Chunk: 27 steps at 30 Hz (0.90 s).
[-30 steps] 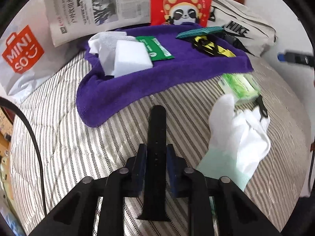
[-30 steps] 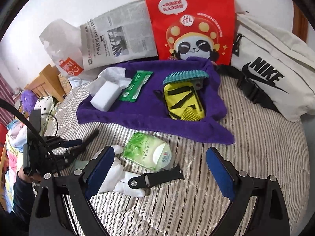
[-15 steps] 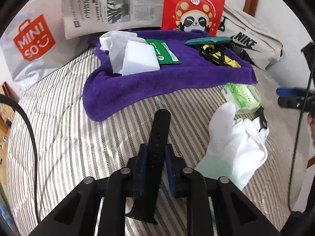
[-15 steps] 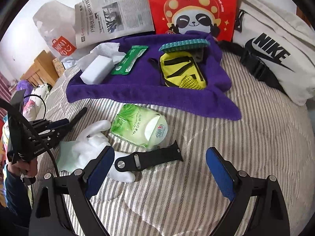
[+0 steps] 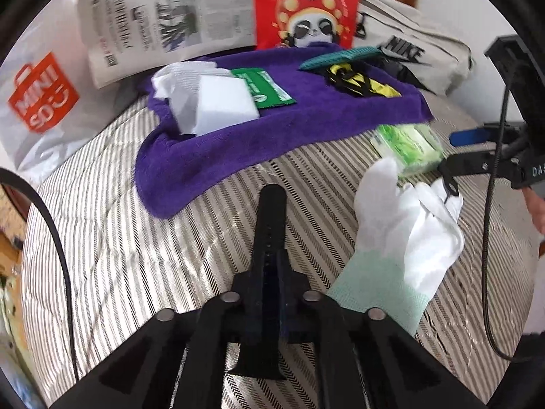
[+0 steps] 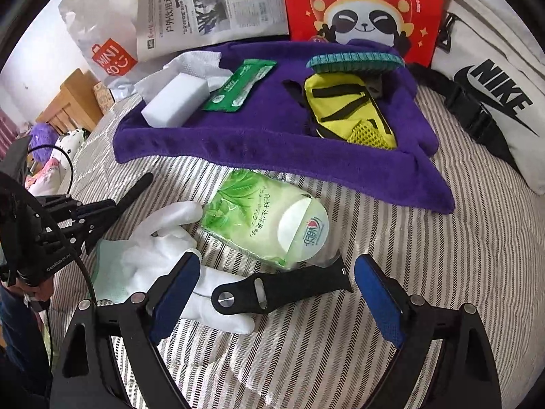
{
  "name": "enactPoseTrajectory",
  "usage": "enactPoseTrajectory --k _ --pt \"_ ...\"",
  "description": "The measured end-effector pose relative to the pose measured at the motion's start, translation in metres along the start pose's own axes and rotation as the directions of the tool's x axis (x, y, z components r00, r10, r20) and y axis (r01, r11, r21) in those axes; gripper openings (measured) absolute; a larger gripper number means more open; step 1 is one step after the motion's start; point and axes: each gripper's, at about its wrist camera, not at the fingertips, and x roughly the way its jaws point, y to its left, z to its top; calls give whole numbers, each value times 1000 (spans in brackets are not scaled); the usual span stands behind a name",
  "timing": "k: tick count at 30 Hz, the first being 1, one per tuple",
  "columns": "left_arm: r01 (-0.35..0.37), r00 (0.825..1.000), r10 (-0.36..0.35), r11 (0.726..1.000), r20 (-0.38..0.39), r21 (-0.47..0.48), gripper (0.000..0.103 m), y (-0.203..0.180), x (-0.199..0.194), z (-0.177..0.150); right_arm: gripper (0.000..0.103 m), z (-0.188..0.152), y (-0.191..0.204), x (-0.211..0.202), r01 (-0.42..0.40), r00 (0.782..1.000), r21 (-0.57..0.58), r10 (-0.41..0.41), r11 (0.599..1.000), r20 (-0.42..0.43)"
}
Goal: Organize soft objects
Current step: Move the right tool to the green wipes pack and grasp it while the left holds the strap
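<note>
My left gripper (image 5: 272,283) is shut on a long black watch strap (image 5: 269,225) and holds it above the striped bedding, short of the purple towel (image 5: 238,136). My right gripper (image 6: 276,293) is open, its jaws on either side of a second black strap half (image 6: 282,291) that lies across a white glove (image 6: 160,255). A green wet-wipe pack (image 6: 265,221) lies just beyond that strap. The glove (image 5: 405,221) and wipe pack (image 5: 405,146) also show in the left wrist view. On the towel (image 6: 272,136) lie a white sponge (image 6: 175,100), a green sachet (image 6: 238,85), a yellow pouch (image 6: 347,112) and a teal brush (image 6: 354,59).
A newspaper (image 6: 211,3), a red panda bag (image 6: 364,6) and a white Miniso bag (image 6: 102,41) stand behind the towel. A white Nike bag (image 6: 494,81) lies at the right. Crumpled tissue (image 6: 194,68) sits beside the sponge. The left gripper (image 6: 85,214) shows at the left of the right wrist view.
My right gripper has come down and forward, so the second strap now lies between its open jaws. My left gripper keeps hold of its strap and has shifted a little.
</note>
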Motion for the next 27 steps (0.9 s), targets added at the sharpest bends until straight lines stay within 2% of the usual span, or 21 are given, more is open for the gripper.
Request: enactPoseTrajectory --k 1,2,3,5,6,7,8,11,15,18,21,27 --pt "25 1000 -25 1000 1 10 32 -2 0 1 92 0 -1 1 -2 1000 4 2 1000 -4" --pt "46 999 -46 999 -6 25 53 -5 2 2 92 0 -1 4 -6 1000 8 6 1000 -15" --pt "15 1000 -14 999 -28 50 61 -10 8 3 92 -1 -1 4 -6 1000 10 6 1000 -19" --pt "23 1000 -23 999 -10 41 53 -10 8 4 92 -1 -2 5 0 1000 7 0 1000 -20" --pt "21 1000 -21 999 -9 31 41 -7 7 4 92 -2 -2 4 2 1000 6 -2 1000 -20" --pt "15 1000 -15 1000 -8 16 34 -3 6 4 92 -2 -3 2 3 1000 6 -3 1000 -17" --pt "14 1000 -14 1000 -10 -14 20 4 4 4 92 -3 -5 1 1 1000 8 -1 1000 -13" --pt "65 998 -66 995 -15 -75 19 17 1 1 92 -3 -9 0 -2 1000 25 2 1000 -10" --pt "16 999 -17 1000 -27 -22 21 6 4 1 92 -3 -12 4 -12 1000 35 13 999 -20" --pt "11 1000 -11 1000 -24 -16 23 4 8 6 92 -3 -9 7 -19 999 25 20 1000 -28" --pt "11 999 -12 1000 -39 -29 20 6 9 8 92 -5 -6 7 -18 999 11 19 1000 -30" --pt "4 999 -5 1000 -42 -24 21 4 6 4 92 -7 -10 8 -19 999 28 20 999 -36"
